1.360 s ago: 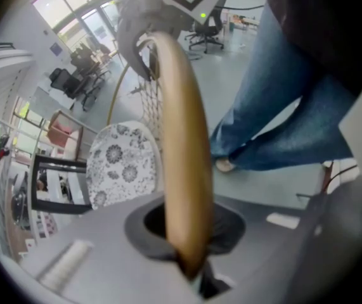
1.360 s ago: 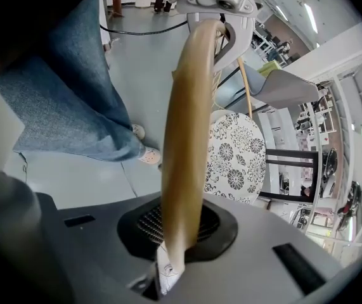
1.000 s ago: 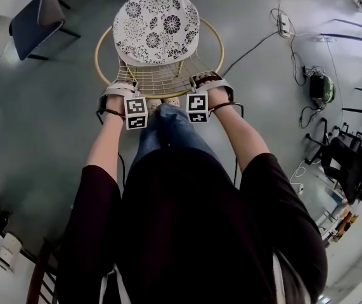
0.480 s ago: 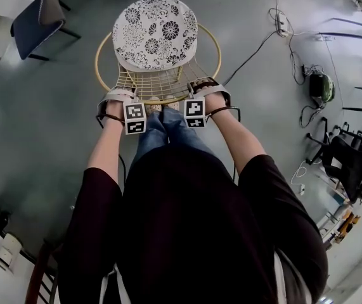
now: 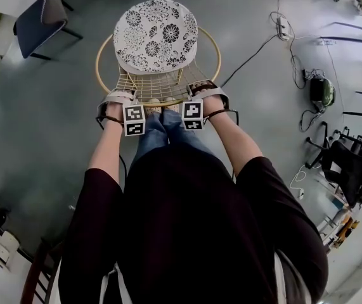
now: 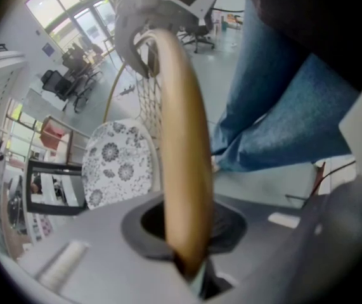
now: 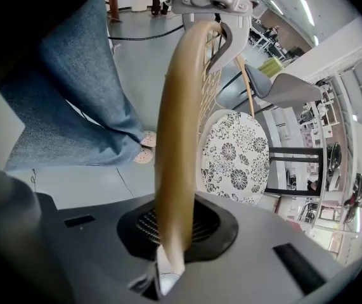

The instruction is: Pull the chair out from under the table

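Note:
The chair [image 5: 157, 33] has a round flower-print seat cushion, a gold wire back and a tan hoop rim [image 5: 168, 101]. It stands on the grey floor in front of the person. My left gripper [image 5: 121, 97] is shut on the rim at its near left. My right gripper [image 5: 205, 89] is shut on the same rim at its near right. In the left gripper view the tan rim [image 6: 179, 163] runs straight up between the jaws, with the cushion [image 6: 118, 163] to the left. In the right gripper view the rim [image 7: 176, 151] does the same, and the cushion [image 7: 234, 157] lies to the right.
A blue-grey chair [image 5: 40, 12] stands at the upper left by a white table edge. Cables and a power strip [image 5: 284, 25] trail across the floor at the upper right. Office chairs [image 5: 349, 166] stand at the right. The person's jeans and feet [image 7: 144, 151] are close behind the chair.
The chair and both grippers have shifted slightly away from the blue-grey chair and toward the person. Both grips on the rim are unchanged.

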Motion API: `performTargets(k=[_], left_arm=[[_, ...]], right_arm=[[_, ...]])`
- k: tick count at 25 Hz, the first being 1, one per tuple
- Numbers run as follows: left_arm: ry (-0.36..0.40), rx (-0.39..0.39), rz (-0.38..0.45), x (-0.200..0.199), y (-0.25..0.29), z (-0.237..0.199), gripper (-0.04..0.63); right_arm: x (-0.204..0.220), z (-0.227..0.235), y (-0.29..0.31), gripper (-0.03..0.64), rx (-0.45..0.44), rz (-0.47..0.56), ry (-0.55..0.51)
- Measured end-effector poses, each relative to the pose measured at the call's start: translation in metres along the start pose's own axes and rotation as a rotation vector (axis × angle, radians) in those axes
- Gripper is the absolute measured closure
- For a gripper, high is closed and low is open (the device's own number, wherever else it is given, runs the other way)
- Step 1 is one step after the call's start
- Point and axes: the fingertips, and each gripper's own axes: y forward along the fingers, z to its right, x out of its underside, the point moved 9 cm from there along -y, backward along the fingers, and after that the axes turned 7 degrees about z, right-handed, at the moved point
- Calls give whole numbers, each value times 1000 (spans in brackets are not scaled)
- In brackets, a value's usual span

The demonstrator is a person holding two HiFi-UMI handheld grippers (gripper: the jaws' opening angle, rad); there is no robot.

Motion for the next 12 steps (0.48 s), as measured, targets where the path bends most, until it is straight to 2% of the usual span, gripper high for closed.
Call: performTargets(k=[5,8,9,10,12], left_arm=[[-14,-4,14,1,1,2,532],[-54,24,50,2,0,3,440],[-79,30,76,1,-2,1,408],[-105,32,106,1,-6,0,391],[-131,28,145,1,-14,-3,367]], right_arm=[[-1,-2,3,581,-30,8,12],[0,-4,3,558,-54,36,41],[2,-5,1,517,-58,50,60],[3,-5,-1,486,-57,62,78],[8,-4,-9,479,-34,80,91]])
